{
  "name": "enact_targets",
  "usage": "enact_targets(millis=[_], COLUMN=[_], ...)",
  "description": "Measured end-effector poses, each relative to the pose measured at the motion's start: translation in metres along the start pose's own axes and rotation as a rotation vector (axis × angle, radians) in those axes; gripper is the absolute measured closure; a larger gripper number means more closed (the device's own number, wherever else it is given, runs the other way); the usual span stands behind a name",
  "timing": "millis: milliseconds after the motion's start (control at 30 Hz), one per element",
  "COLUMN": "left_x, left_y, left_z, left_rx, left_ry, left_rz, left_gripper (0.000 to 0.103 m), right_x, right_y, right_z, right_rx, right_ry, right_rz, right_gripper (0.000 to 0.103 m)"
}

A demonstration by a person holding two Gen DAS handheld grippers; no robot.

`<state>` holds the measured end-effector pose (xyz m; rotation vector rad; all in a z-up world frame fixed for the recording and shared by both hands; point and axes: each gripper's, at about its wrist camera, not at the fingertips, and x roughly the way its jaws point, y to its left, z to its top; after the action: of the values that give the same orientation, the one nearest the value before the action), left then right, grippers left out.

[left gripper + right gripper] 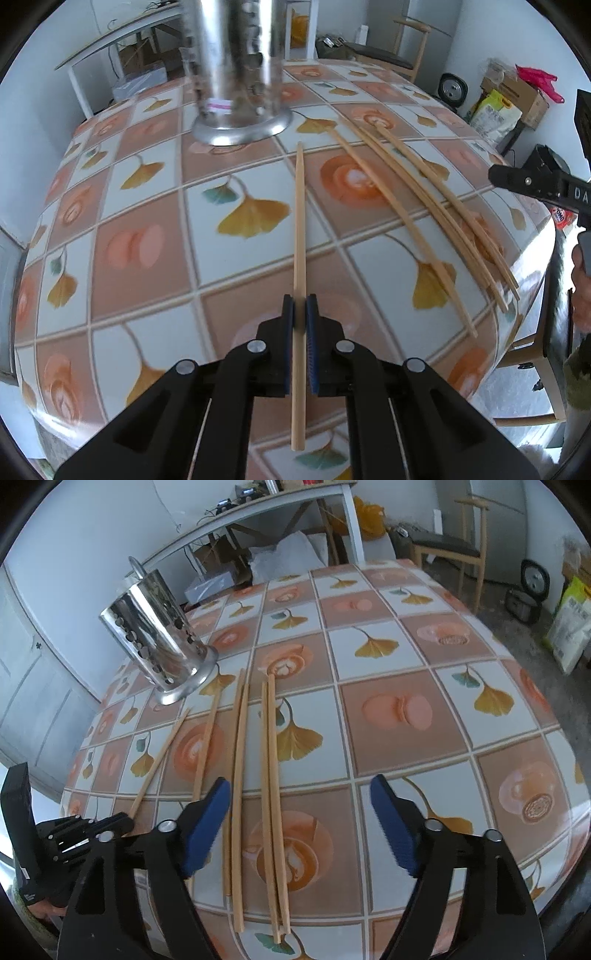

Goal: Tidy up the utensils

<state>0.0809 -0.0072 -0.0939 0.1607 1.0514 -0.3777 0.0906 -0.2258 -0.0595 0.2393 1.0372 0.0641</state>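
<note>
Holder top cropped, perhaps blurred.

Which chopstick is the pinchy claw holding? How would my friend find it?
Start at the shiny holed metal utensil holder on the flowery table. The left gripper pinches one chopstick pointing toward the holder. It lies alone; the other chopsticks fan out beside it.

Table covered in a tiled cloth with ginkgo-leaf and orange motifs. Loose wooden chopsticks lie directly on it, roughly parallel, running away from the right claw beneath and between its tips. A perforated steel utensil holder stands on the cloth beyond them, up and left of that claw.
</note>
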Motion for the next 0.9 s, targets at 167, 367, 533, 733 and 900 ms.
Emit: enact_targets(millis=[167,367,533,733,900], left_x=[-0.018,-0.042,-0.058,-0.052,-0.054], left_y=[0.021,0.038,0.049,0.058,0.059], left_z=[-0.001,0.005,0.006,0.008,0.007], left_rx=[-0.095,-0.142,-0.150,-0.140,-0.167], left_ry=[-0.081,-0.203,-0.295,-0.230,-0.251], left_rz=[-0.031,-0.038,-0.010,-0.091,-0.163], left_gripper=[0.052,0.029,0.018,0.017,0.006], right_x=[-0.018,-0.041,-0.049,-0.078,-0.086], right_y=[0.016,0.033,0.043,0.052,0.044], right_z=[0.005,0.009,0.012,0.011,0.006], right_rx=[-0.054,-0.147,-0.234,-0.337,-0.357], right_ry=[-0.068,-0.202,-0.241,-0.377,-0.420], right_rz=[-0.073,-0.256,-0.306,-0.327,-0.143], right_gripper=[0.019,0.008,0.008,0.008,0.008])
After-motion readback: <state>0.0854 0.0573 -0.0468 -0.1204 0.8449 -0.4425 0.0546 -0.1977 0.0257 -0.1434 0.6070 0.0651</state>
